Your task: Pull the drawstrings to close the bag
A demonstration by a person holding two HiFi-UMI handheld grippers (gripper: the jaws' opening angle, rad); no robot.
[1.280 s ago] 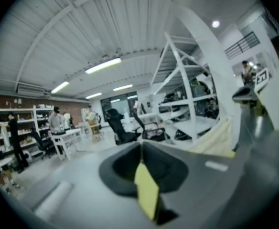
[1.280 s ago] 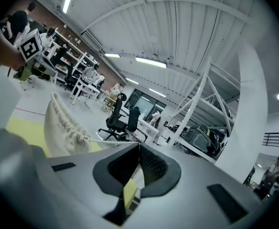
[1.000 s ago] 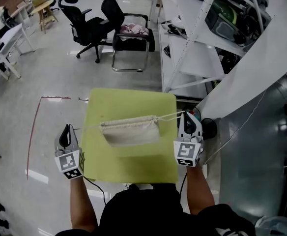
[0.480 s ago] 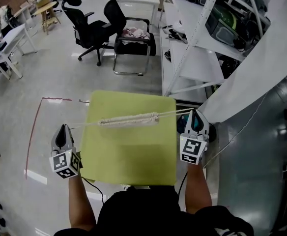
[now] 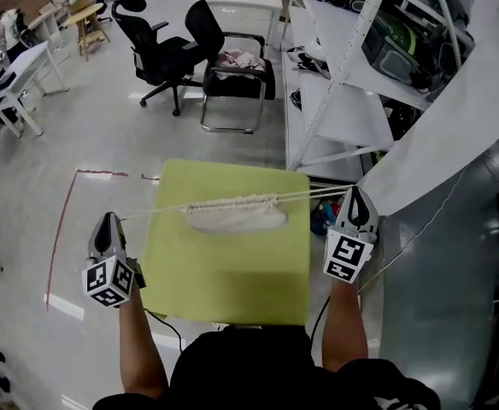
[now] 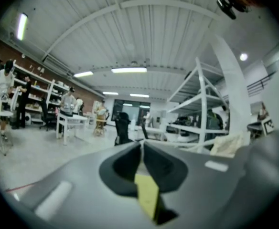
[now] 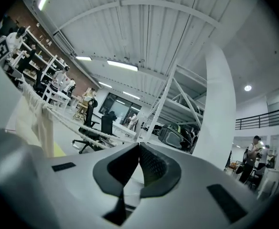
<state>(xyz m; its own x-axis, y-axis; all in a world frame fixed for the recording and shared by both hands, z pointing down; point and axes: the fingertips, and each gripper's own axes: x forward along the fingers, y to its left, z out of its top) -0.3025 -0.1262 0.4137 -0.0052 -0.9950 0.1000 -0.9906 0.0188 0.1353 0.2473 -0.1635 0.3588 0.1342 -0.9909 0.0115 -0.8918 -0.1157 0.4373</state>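
Note:
A cream cloth bag (image 5: 237, 216) hangs bunched over the yellow-green table (image 5: 224, 280), its mouth gathered tight along the cords. One drawstring (image 5: 151, 213) runs taut from the bag's left end to my left gripper (image 5: 107, 220), which is shut on it beyond the table's left edge. Two cords (image 5: 314, 196) stretch from the right end to my right gripper (image 5: 355, 195), shut on them past the right edge. In the right gripper view the bag (image 7: 32, 116) hangs at far left and the cords (image 7: 77, 124) lead into the shut jaws. In the left gripper view the bag (image 6: 228, 144) shows at the right.
White metal shelving (image 5: 343, 75) stands behind and to the right of the table. Two black office chairs (image 5: 160, 49) sit on the grey floor beyond it. A red tape line (image 5: 61, 220) marks the floor at the left. People work at benches (image 6: 10, 99) far off.
Both grippers have moved apart and upward. The bag's mouth has gone from open to tightly gathered, and the bag has lifted off the table.

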